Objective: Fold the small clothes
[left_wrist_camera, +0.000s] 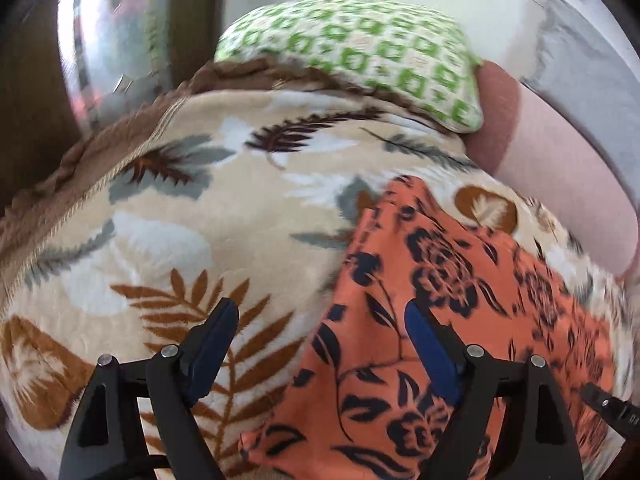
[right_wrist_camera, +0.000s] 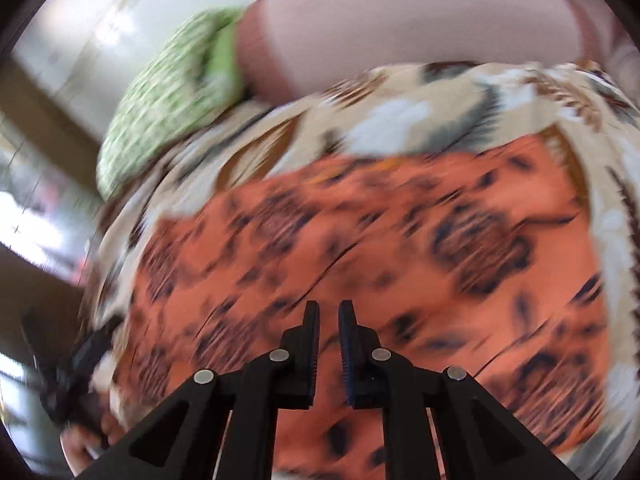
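An orange flowered garment point(left_wrist_camera: 420, 320) lies spread on a leaf-print blanket point(left_wrist_camera: 168, 216) over a bed, a green pillow point(left_wrist_camera: 352, 52) beyond. The left tool point(left_wrist_camera: 320, 336) hangs above the garment's edge with jaws wide apart, nothing between them; the right tool point(right_wrist_camera: 329, 334) has jaws nearly together, empty. Folding seems between grips; next, probably pinch an edge. The right view is blurred, and the garment's near end is cut off.

The small cloth point(left_wrist_camera: 420, 320) lies on the blanket point(left_wrist_camera: 180, 240). A pillow point(left_wrist_camera: 360, 48) sits behind it, maybe touching the blanket's far edge.
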